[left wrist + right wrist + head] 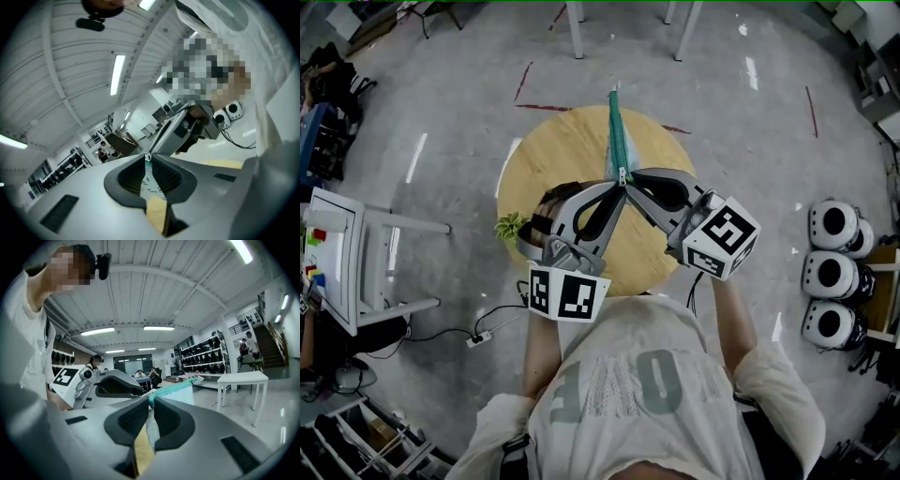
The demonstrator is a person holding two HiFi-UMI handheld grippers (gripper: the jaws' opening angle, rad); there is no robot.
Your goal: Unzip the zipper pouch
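The zipper pouch (618, 136) is held up edge-on over the round wooden table (553, 159), its teal zipper running away from me. A metal zipper pull (622, 175) sits at its near end, right where both grippers meet. My left gripper (617, 192) comes in from the lower left and is shut on the pouch's white printed fabric (151, 180). From the lower right, my right gripper (631, 189) is shut on the pouch (151, 427) just below its teal edge (173, 388). The two grippers' tips (147, 157) (151, 401) nearly touch.
A small green plant (508, 226) stands at the table's left edge. On the floor are a white frame chair (342, 262) at left, a power strip (478, 339) and three white round devices (832, 272) at right. White table legs (577, 28) stand beyond.
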